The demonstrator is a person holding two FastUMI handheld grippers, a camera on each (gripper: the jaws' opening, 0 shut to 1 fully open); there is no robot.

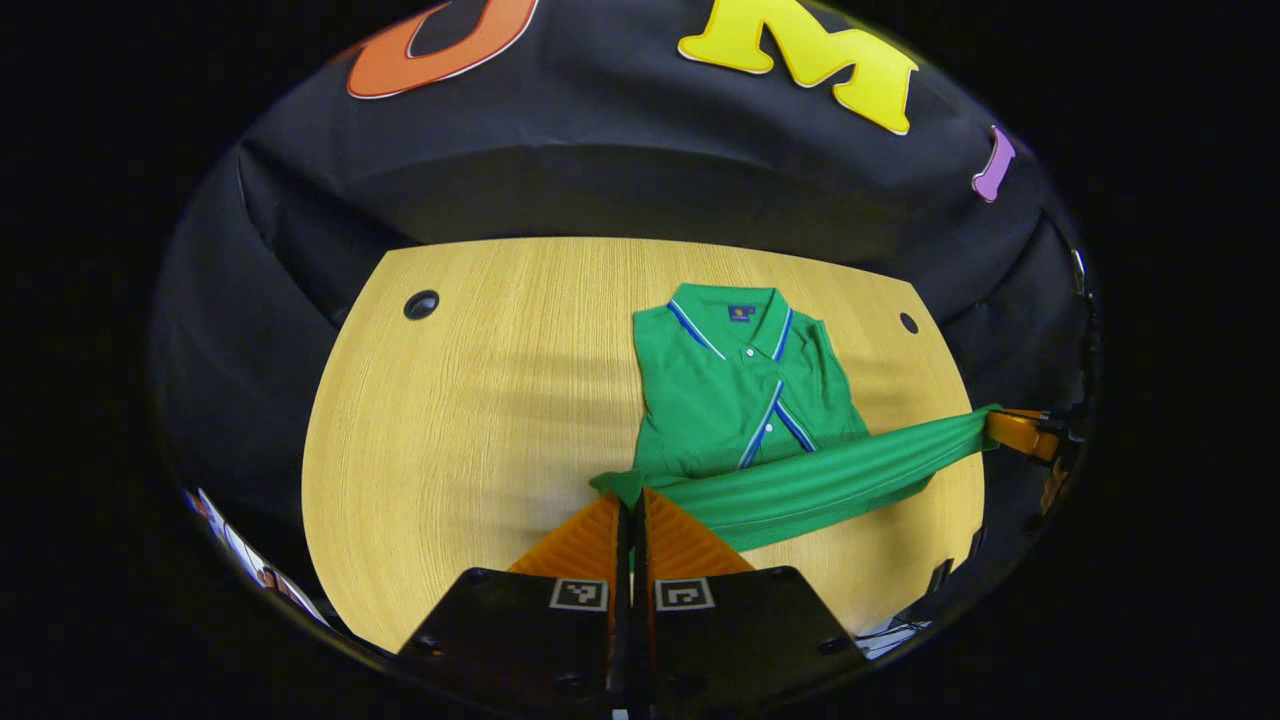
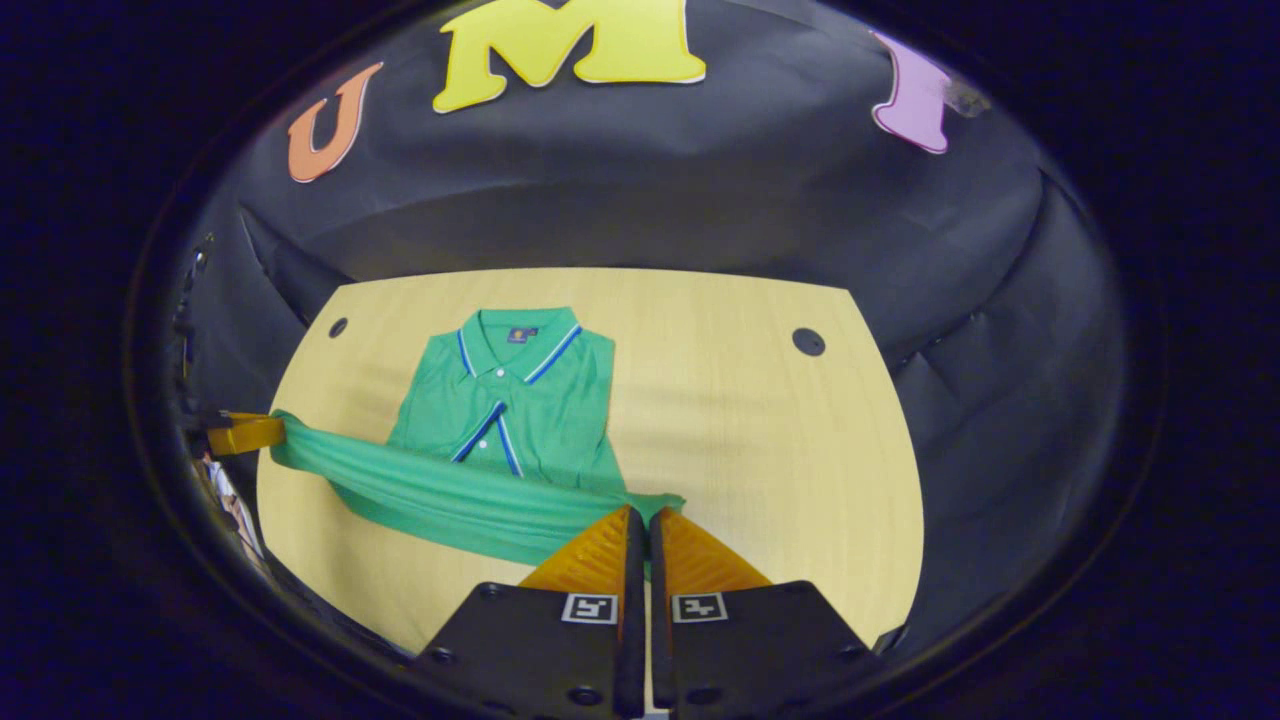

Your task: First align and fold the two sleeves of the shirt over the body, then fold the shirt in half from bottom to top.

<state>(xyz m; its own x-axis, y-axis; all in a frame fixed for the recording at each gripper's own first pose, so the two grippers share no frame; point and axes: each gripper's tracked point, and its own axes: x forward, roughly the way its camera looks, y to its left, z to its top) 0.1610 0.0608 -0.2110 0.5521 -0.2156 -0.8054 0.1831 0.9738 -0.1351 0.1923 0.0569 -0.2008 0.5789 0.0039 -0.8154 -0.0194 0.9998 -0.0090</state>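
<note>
A green polo shirt [image 1: 735,395] with blue-and-white trim lies collar-away on the wooden table [image 1: 480,420], both sleeves folded over its body. Its bottom hem [image 1: 820,485] is lifted off the table and stretched taut between the two grippers. My left gripper [image 1: 632,500] is shut on one hem corner. The right gripper [image 1: 1015,430] holds the other corner at the far right of the left gripper view. In the right gripper view the shirt [image 2: 510,400] lies left of centre, my right gripper [image 2: 640,512] is shut on its hem [image 2: 450,495], and the left gripper [image 2: 245,432] pinches the far corner.
The table has a round cable hole near each far corner [image 1: 421,304] [image 1: 908,323]. Bare wood spreads to the left of the shirt in the left gripper view and to its right [image 2: 780,450] in the right gripper view. Black cloth walls close in the table.
</note>
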